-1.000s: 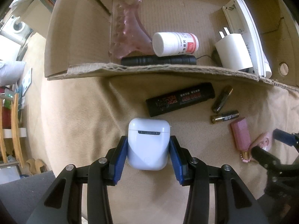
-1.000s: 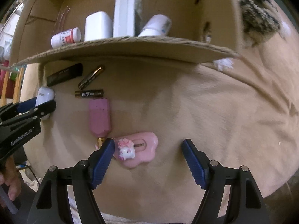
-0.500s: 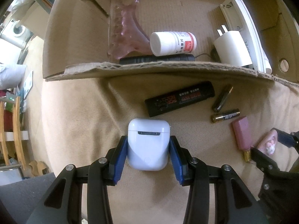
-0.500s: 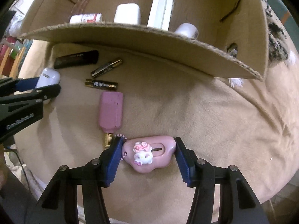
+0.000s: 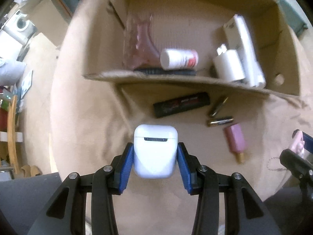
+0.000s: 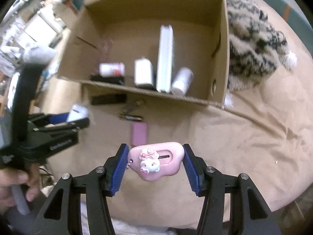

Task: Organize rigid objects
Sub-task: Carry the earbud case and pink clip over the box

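Note:
My left gripper is shut on a white earbud case, held a little above the tan cloth. My right gripper is shut on a pink cloud-shaped cutter with a cat charm, lifted off the cloth with its bead chain hanging. On the cloth lie a black stick, two batteries and a pink lighter-like piece. Behind them stands the open cardboard box, which holds a pink hair claw, a white pill bottle, a white charger and a white flat box.
A furry striped blanket lies to the right of the box. A hand grips the left tool's handle at the left edge of the right wrist view. Room furniture shows beyond the cloth on the left.
My right gripper closed on the pink cutter and lifted it off the cloth. My left gripper rose a little with the earbud case. Both views now look further into the box.

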`<state>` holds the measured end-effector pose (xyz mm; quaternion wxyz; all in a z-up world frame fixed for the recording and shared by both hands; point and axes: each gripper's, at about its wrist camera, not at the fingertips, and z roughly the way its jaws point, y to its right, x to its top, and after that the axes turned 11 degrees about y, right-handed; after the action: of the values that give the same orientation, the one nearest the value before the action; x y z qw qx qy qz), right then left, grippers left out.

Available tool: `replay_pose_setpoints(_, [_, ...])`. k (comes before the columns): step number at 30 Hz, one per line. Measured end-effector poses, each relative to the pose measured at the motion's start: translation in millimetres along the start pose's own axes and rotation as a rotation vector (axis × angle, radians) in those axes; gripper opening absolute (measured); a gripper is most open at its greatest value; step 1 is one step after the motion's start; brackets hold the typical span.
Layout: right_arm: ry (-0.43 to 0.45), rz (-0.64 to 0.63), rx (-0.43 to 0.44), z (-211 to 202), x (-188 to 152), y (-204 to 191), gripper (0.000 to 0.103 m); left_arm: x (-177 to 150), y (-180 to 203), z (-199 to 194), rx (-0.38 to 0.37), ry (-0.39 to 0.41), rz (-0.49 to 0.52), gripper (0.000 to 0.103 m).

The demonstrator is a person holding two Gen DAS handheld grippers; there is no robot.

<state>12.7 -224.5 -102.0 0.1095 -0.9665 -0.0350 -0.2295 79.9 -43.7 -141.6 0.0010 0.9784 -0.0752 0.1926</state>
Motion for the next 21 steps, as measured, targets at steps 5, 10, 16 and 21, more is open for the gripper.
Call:
replay_pose_setpoints(5, [0.107, 0.036, 0.085, -42.7, 21.5, 12.0, 0.058, 1.2, -9.1, -28.8, 0.001, 0.077, -0.032, 0.04])
replay_pose_setpoints(10, [0.288, 0.1, 0.191, -88.9, 48.8, 21.8, 0.058, 6.7, -16.4, -56.3, 0.01, 0.15, -0.055, 0.04])
replay_pose_setpoints(16, [0.436, 0.19, 0.246, -110.0, 65.1, 38.1, 0.058, 23.0, -30.4, -86.9, 0.014, 0.251, -0.086, 0.04])
replay_pose_setpoints(21, [0.462, 0.204, 0.22, -107.7, 82.2, 47.8, 0.058, 44.2, -40.9, -97.4, 0.007, 0.279, -0.101, 0.04])
